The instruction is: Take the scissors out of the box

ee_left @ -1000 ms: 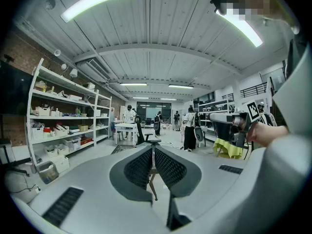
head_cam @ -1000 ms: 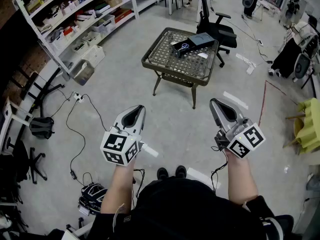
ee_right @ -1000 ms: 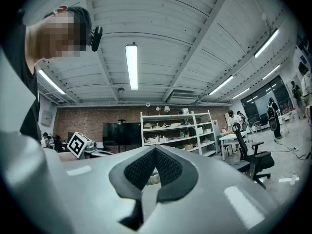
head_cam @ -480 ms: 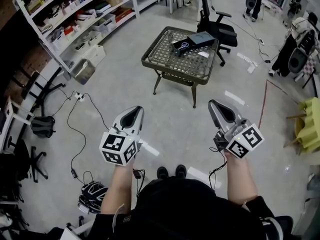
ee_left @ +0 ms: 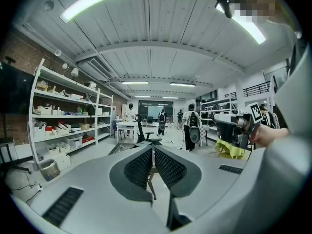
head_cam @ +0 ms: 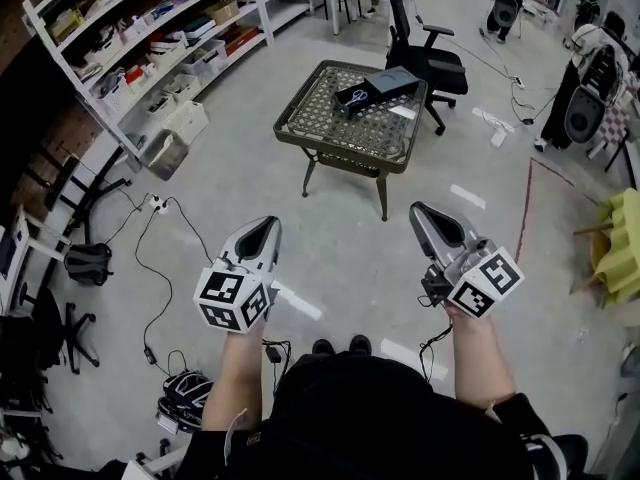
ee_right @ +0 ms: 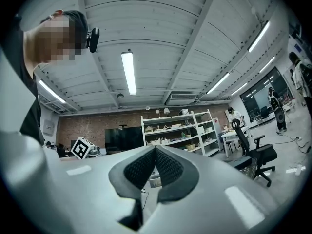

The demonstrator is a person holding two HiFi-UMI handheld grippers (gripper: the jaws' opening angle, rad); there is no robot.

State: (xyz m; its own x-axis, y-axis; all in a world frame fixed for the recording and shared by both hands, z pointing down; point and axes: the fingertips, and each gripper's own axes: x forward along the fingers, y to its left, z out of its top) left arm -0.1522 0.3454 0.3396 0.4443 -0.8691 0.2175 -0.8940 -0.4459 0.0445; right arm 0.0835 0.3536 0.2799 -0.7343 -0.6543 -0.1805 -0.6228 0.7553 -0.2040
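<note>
task not yet under way: the dark-handled scissors (head_cam: 357, 95) lie in the flat black box (head_cam: 388, 82) on the olive lattice-topped counter (head_cam: 335, 149), well apart from the left tool (head_cam: 266, 226) and right tool (head_cam: 418, 211), both pinched together and empty.

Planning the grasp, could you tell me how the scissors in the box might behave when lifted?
The scissors look small and thin, so they are probably light and stiff. Lying flat in the dark box, they may slide rather than lift.
</note>
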